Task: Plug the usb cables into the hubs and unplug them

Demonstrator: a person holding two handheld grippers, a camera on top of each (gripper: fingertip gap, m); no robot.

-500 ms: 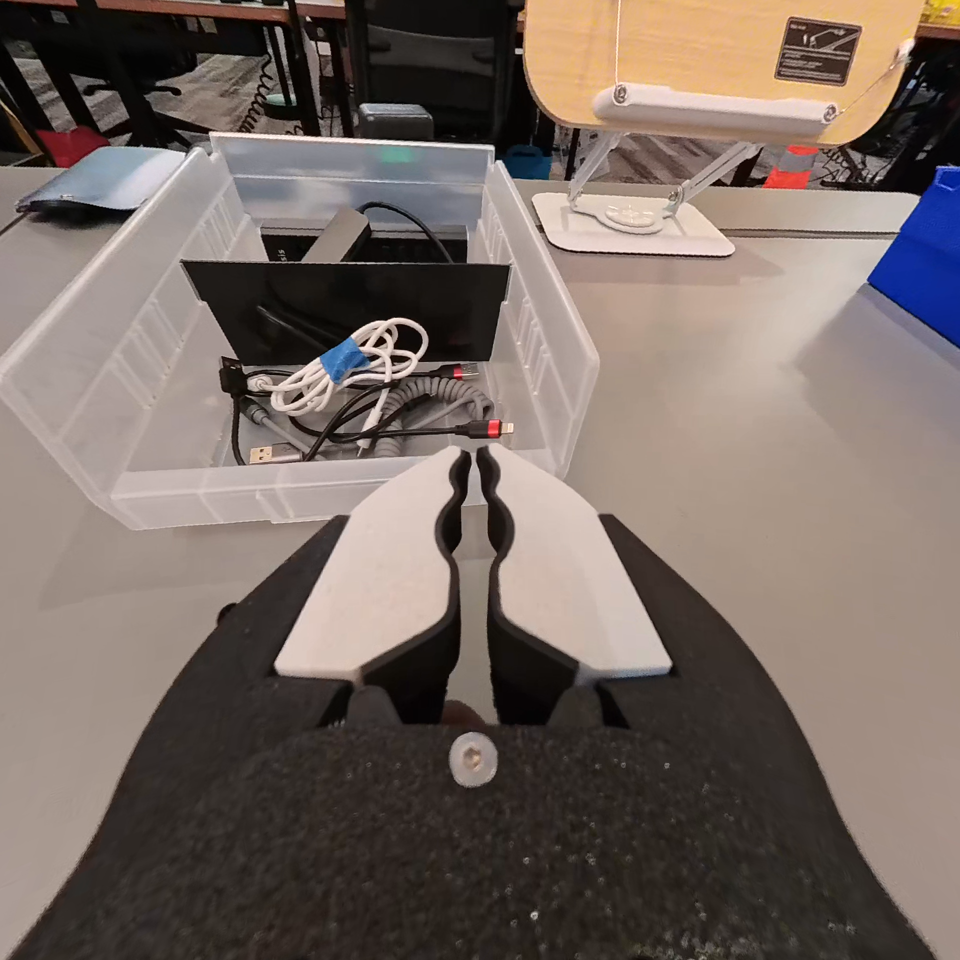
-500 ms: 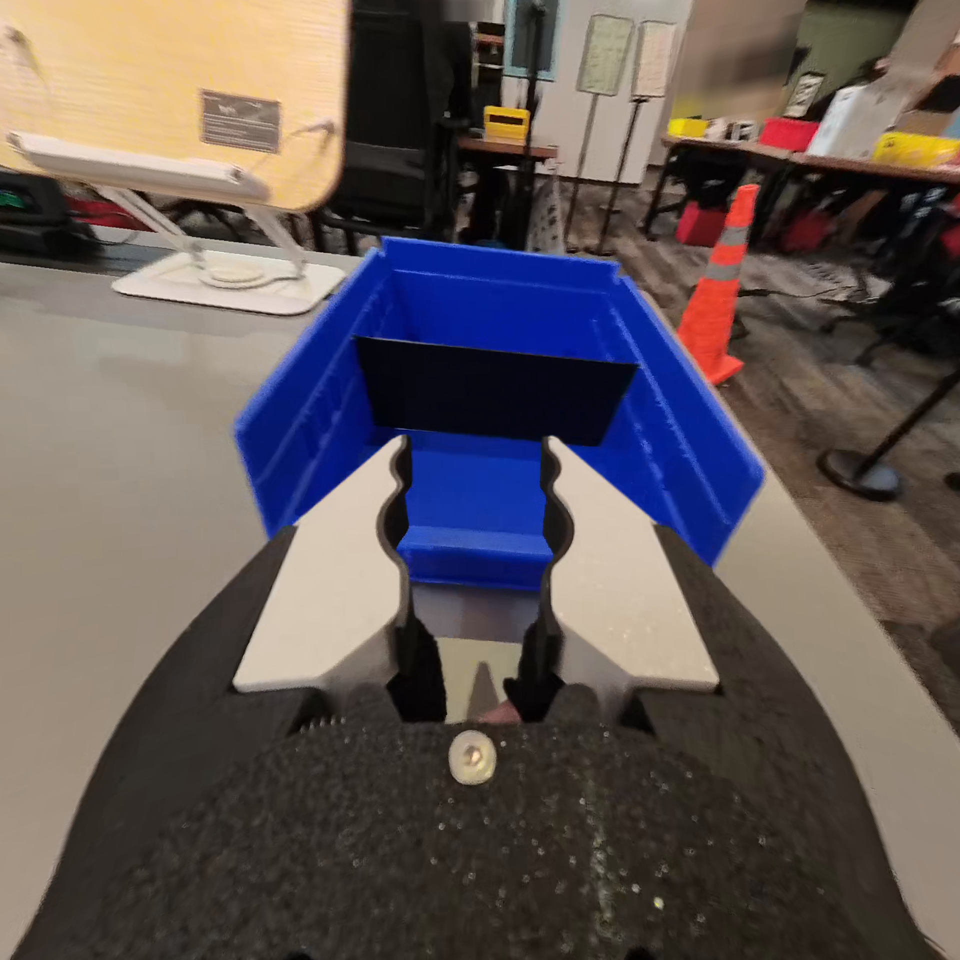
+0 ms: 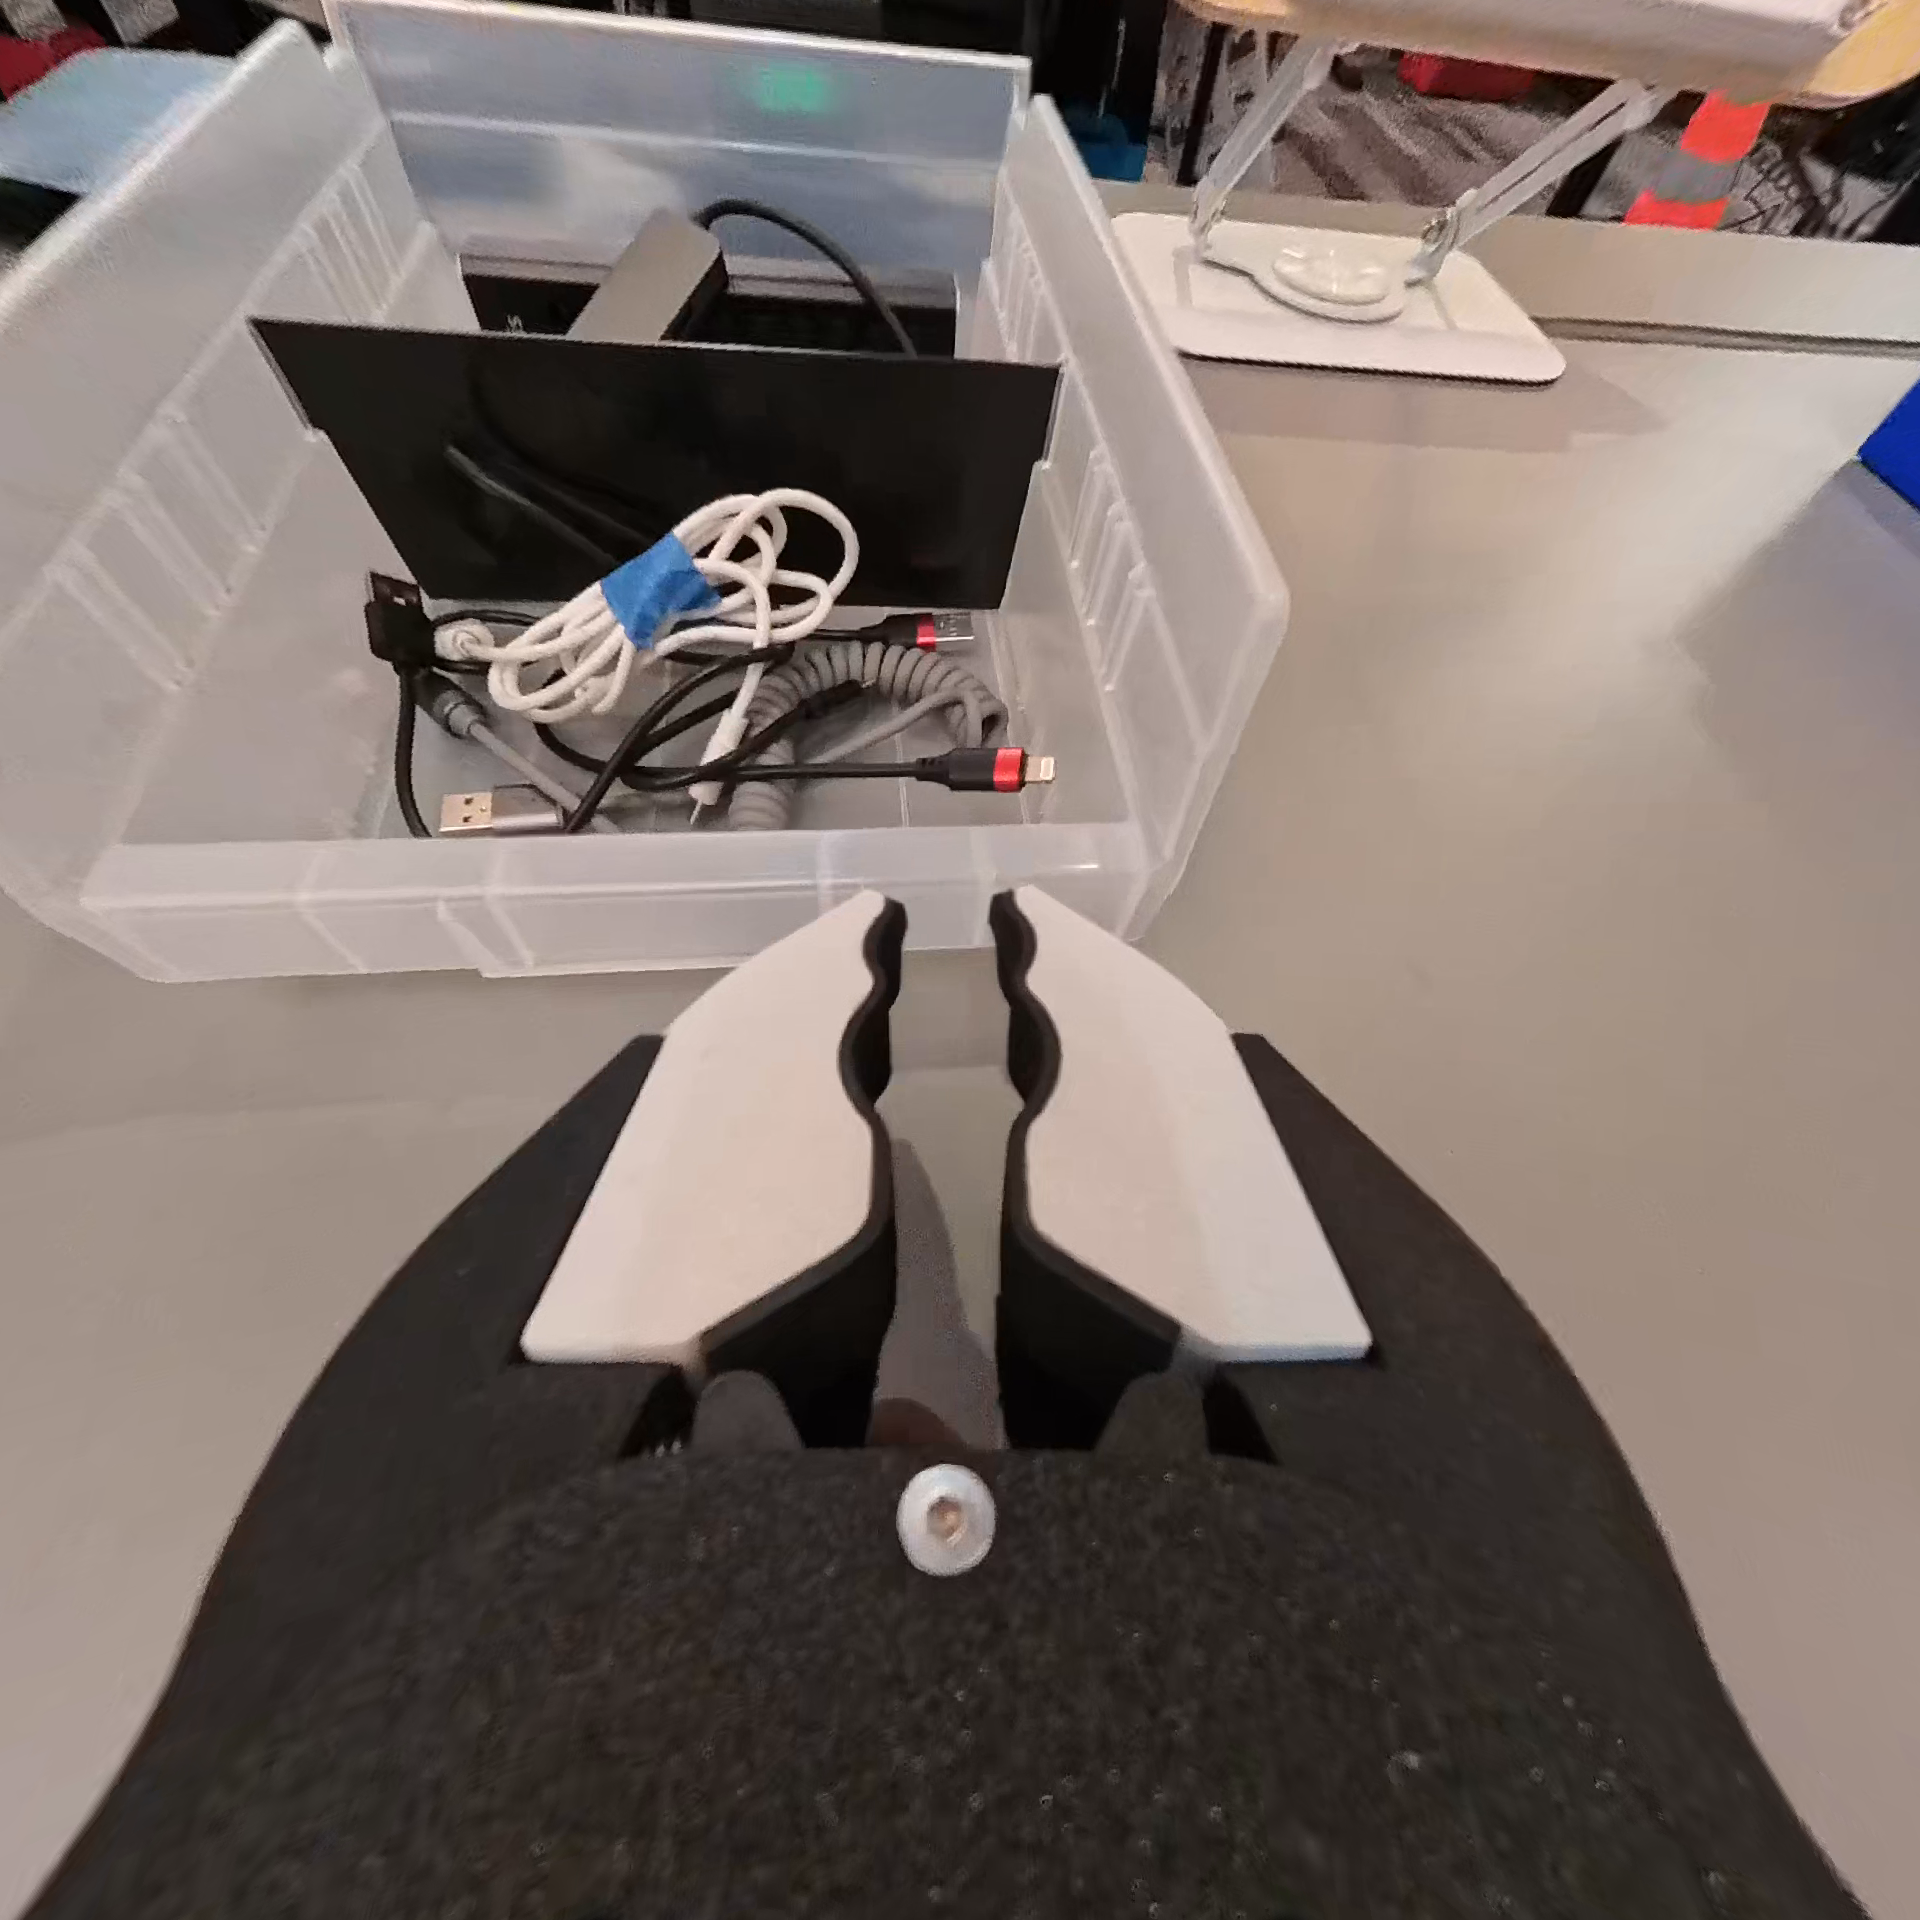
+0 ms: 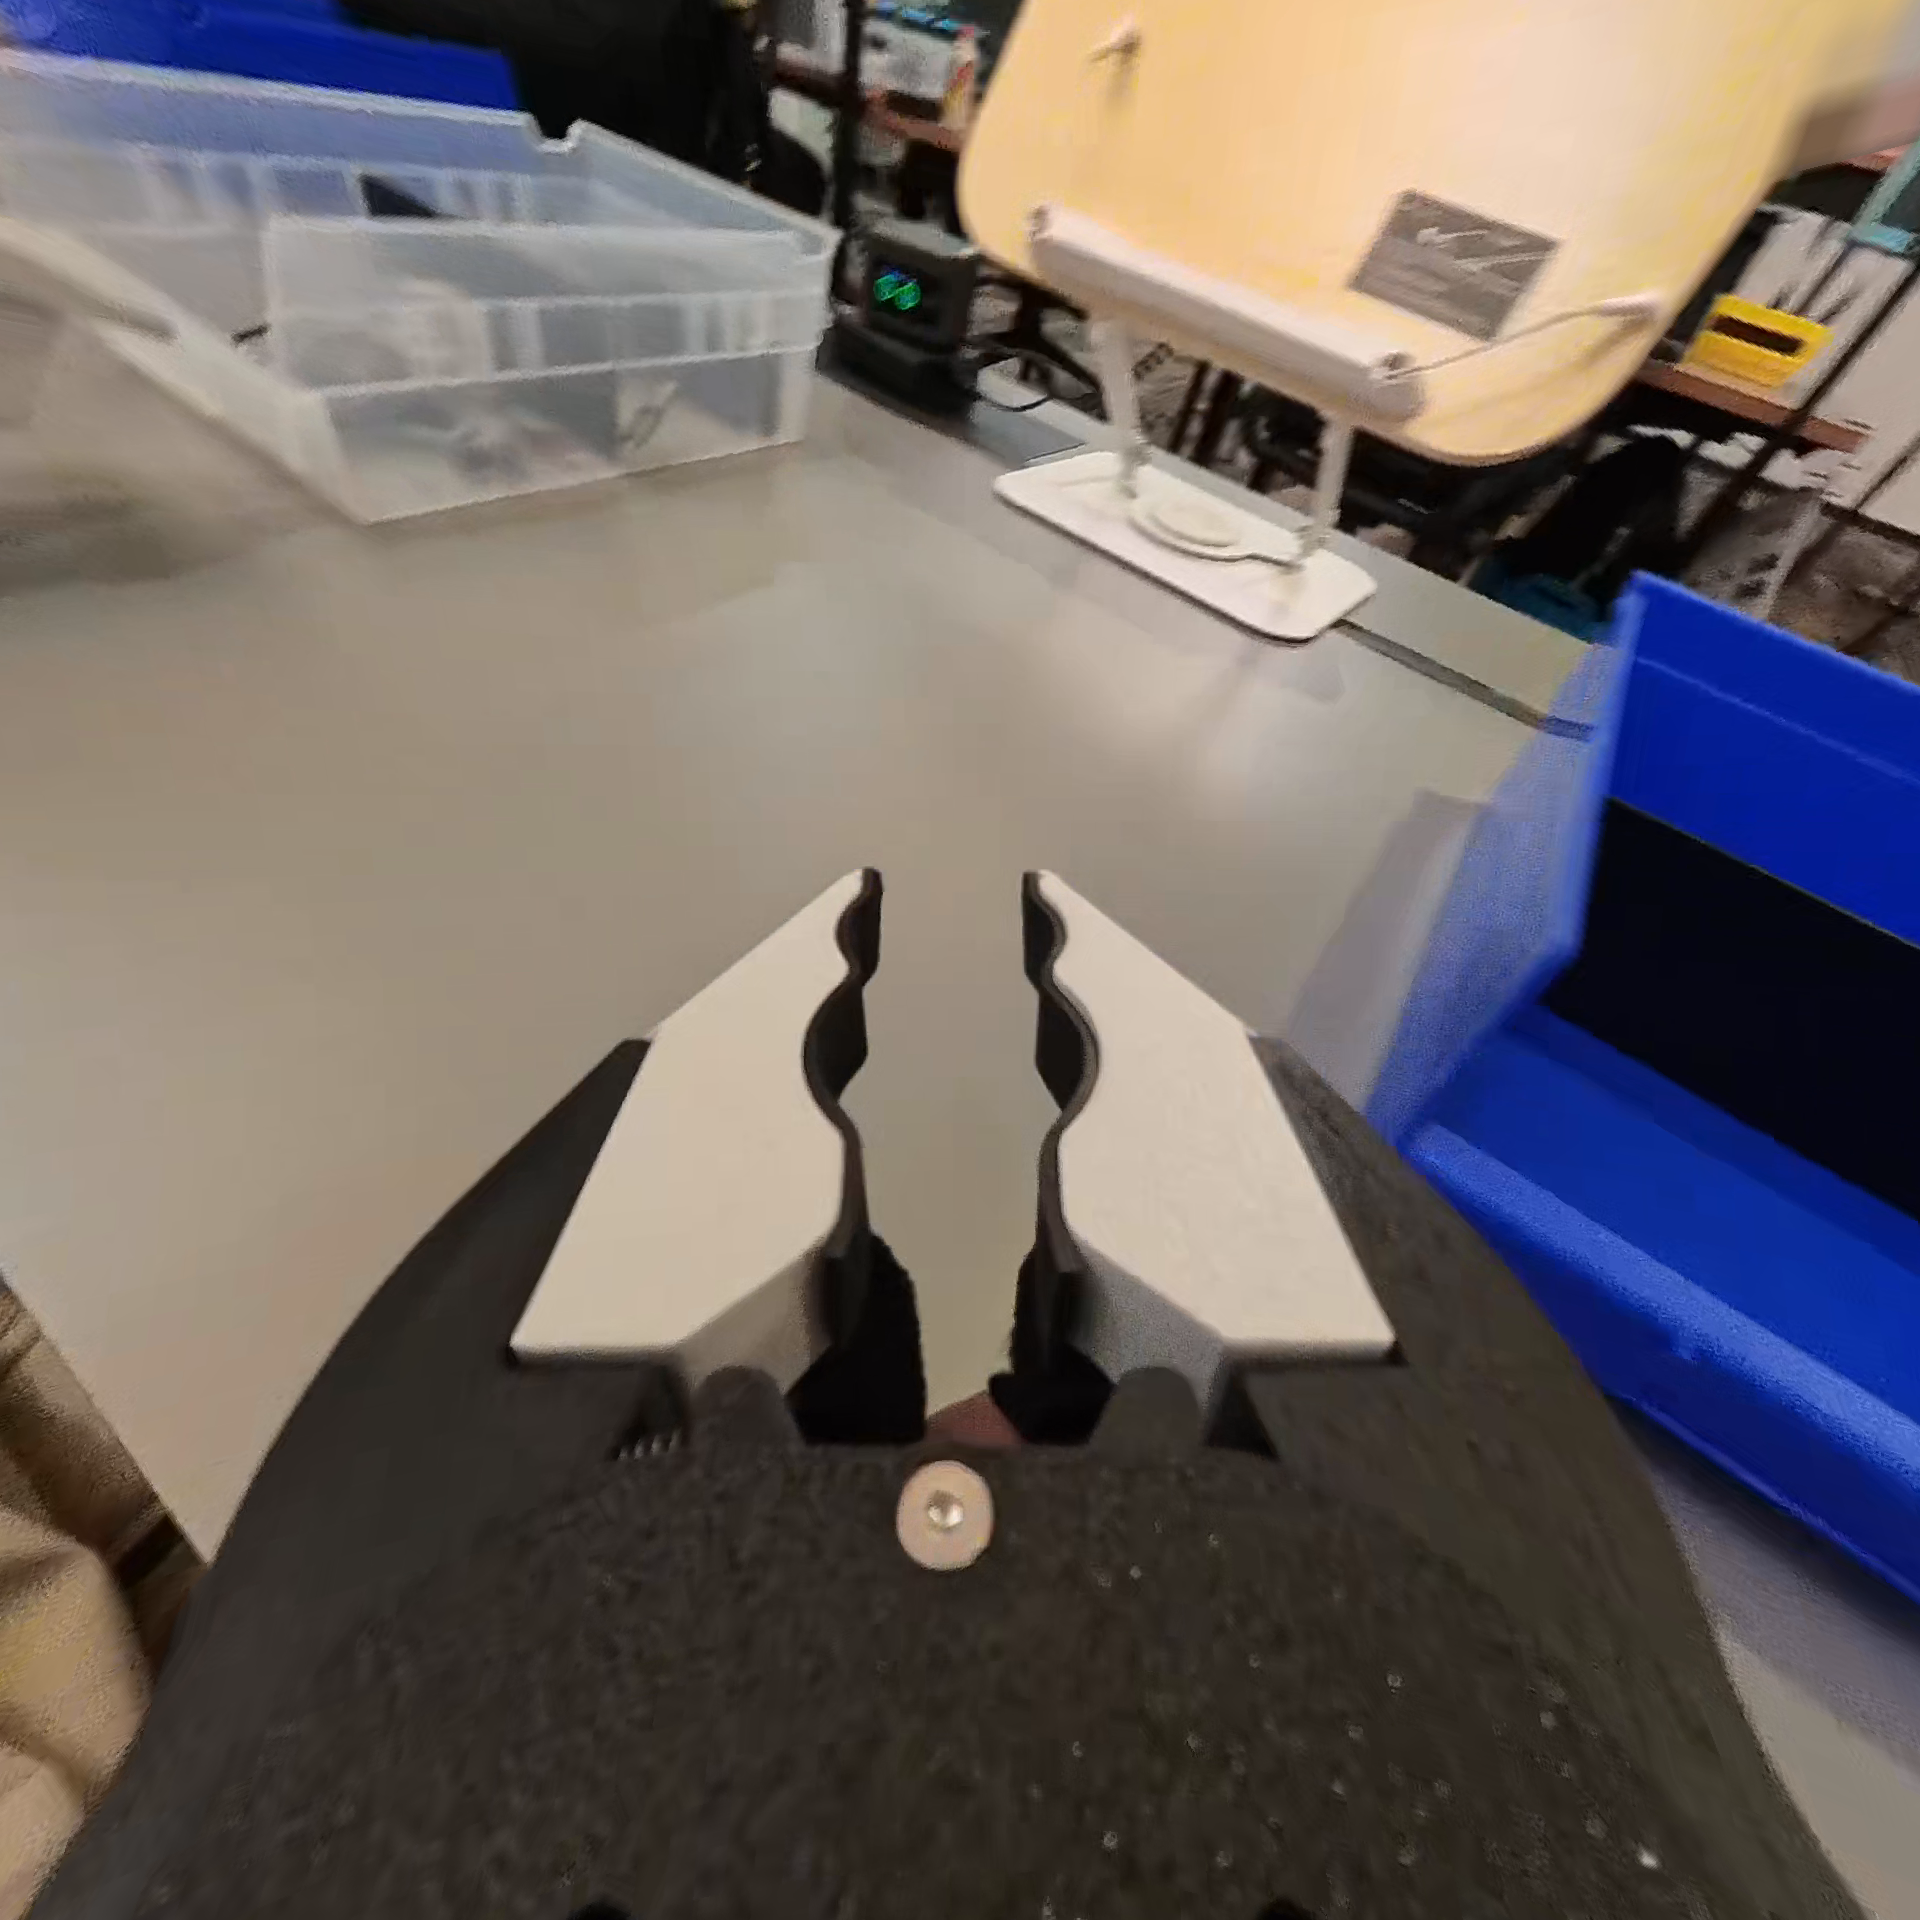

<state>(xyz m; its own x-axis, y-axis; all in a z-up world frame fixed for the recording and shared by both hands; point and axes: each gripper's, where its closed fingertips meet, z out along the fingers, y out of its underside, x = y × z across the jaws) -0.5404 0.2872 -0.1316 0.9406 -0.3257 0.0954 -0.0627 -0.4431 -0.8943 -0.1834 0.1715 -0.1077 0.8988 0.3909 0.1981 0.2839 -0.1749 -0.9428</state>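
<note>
The left gripper [image 3: 945,914] hung just short of the clear bin [image 3: 623,914], its jaws parted by a narrow gap and holding nothing. Beyond the bin's front wall, at 11 o'clock from the fingertips, lay the tangle of usb cables [image 3: 707,696]. A silver plug [image 3: 483,812] lay nearest, its long axis running 3 to 9 o'clock with its metal end toward 9. The red-banded plug [image 3: 997,771] lay along the same axis, tip toward 3 o'clock. Behind them sat the white cable [image 3: 686,613] bound with blue tape, then the black divider [image 3: 665,457], then a grey hub [image 3: 649,286] in the rear compartment. The right gripper [image 4: 951,894] was over bare grey table [image 4: 623,779], jaws moderately apart and empty, with the blue bin [image 4: 1714,1195] at 3 o'clock.
</note>
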